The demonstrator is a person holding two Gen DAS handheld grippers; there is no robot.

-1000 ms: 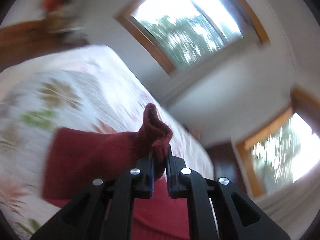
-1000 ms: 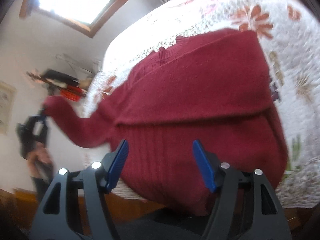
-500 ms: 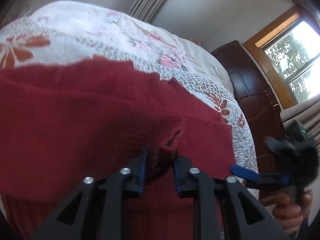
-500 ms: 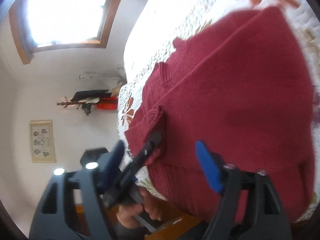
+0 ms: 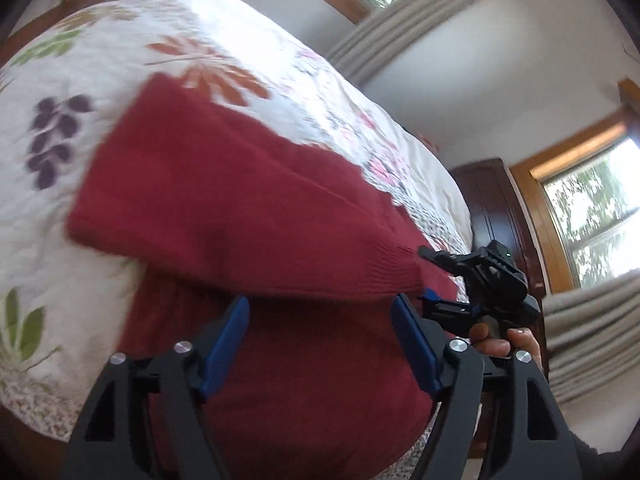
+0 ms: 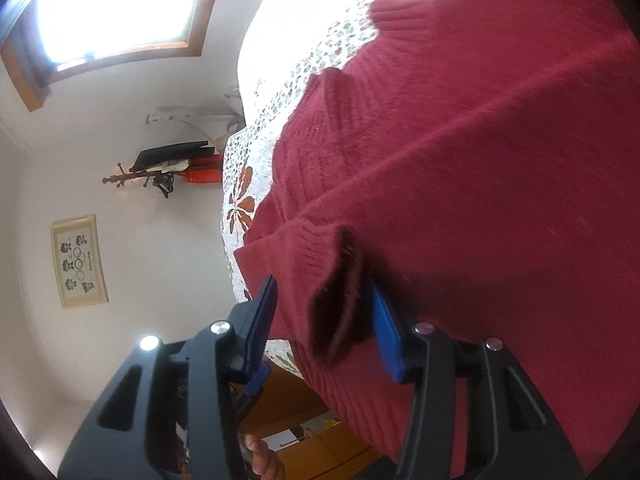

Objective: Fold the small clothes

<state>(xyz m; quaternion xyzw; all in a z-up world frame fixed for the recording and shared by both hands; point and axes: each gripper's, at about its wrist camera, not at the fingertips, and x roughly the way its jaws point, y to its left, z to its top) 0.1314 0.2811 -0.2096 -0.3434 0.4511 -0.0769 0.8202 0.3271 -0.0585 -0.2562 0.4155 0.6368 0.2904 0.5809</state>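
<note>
Since the earlier frame, the left gripper [image 5: 320, 340] had released the sleeve cuff [image 6: 336, 292], now lying across the red sweater [image 5: 240, 216] on the bed [image 5: 100, 60]; the right gripper [image 6: 324, 320], jaws spread, seemingly straddled it, so this fold looked done.

My red sweater [image 5: 248, 216] runs past the near edge of the left wrist view, its hem out of sight behind my fingers [image 5: 224, 344]. In the right wrist view the sweater [image 6: 480, 160] spills off the right edge, and the cuff [image 6: 340, 296] hides the inner face of one finger. The bed quilt [image 5: 80, 80] is smeared by motion, its far print unreadable. The framed picture [image 6: 80, 262] on the wall is too small to read.
</note>
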